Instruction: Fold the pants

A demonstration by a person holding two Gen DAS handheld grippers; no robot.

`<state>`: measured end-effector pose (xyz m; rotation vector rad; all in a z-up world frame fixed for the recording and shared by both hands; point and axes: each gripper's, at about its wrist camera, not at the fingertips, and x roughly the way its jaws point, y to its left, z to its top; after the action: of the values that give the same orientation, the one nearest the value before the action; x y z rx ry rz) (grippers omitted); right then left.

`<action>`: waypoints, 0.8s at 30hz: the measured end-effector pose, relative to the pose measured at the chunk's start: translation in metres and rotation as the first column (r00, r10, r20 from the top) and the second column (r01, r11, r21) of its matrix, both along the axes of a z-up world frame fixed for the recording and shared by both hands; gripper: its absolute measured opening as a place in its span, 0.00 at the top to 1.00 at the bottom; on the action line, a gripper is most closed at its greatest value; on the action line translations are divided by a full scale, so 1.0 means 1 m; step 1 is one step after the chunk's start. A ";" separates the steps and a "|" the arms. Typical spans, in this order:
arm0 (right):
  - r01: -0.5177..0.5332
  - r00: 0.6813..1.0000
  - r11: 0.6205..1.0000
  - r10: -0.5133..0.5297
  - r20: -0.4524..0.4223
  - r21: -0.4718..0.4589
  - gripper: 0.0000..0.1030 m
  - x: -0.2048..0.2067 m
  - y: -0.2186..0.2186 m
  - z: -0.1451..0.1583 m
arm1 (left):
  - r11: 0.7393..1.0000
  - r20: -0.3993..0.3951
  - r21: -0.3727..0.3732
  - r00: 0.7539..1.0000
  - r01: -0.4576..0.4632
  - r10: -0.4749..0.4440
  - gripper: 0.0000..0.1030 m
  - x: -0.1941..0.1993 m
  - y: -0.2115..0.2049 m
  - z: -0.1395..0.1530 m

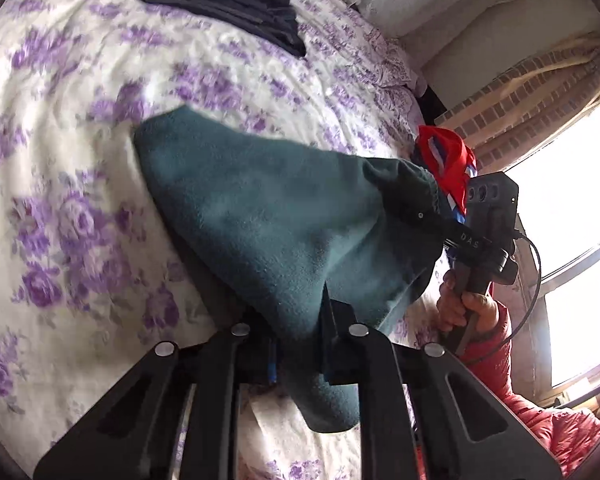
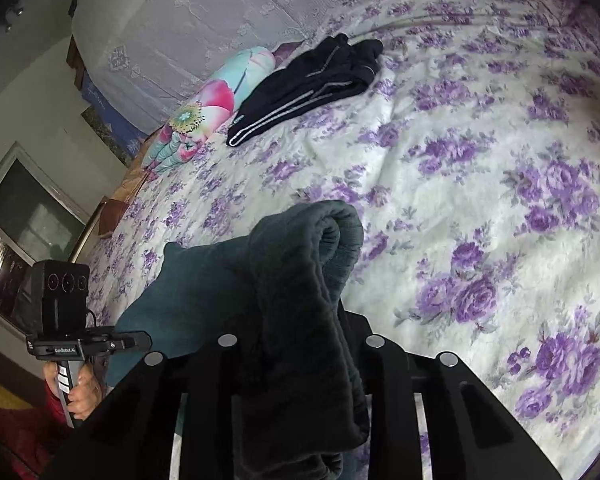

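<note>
My left claw (image 1: 300,344) is clamped on the teal pants (image 1: 268,216); my right claw (image 2: 300,344) pinches their bunched fabric too, above the bed (image 2: 480,160).

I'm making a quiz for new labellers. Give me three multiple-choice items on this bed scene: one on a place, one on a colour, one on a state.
1. Where do the black pants lie?
A. far side of the bedspread
B. on the floor
C. in a gripper

2. What colour are the pants being held?
A. red
B. dark teal
C. white

3. What are the left gripper and right gripper doing?
A. both open, empty
B. one holds cloth
C. both shut on cloth

Answers: 1 A, they rest beyond the grippers; 2 B, teal fleece; 3 C, cloth is pinched in each.
</note>
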<state>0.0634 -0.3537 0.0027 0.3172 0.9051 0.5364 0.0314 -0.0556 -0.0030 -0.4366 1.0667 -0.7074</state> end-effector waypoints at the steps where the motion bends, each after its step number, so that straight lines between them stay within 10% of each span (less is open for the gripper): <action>1: -0.009 1.000 1.000 0.010 0.026 -0.005 0.76 0.000 0.003 0.010 | 1.000 0.049 0.017 0.999 0.006 -0.007 0.88 0.003 -0.001 0.013; 6: 0.002 0.986 0.999 0.007 0.169 -0.053 0.77 0.041 0.021 0.072 | 0.991 0.289 0.132 0.957 -0.034 -0.005 0.88 0.053 -0.004 0.074; 14: 0.110 0.926 0.993 -0.089 0.368 -0.037 0.77 0.193 0.068 0.131 | 0.894 0.600 0.341 0.799 -0.291 0.031 0.88 0.214 0.013 0.133; 20: 0.221 0.961 0.973 -0.205 0.187 -0.072 0.68 0.324 0.086 0.054 | 0.883 0.313 0.358 0.930 -0.303 0.192 0.71 0.344 0.047 0.046; 24: 0.249 0.946 0.966 -0.227 0.234 -0.070 0.60 0.324 0.076 0.023 | 0.905 0.277 0.256 0.923 -0.340 0.269 0.35 0.343 0.072 0.017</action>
<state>0.3872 -0.2776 0.0261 0.2658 0.6605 0.2948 0.3746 0.0162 0.0141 -0.2418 0.8366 -0.2978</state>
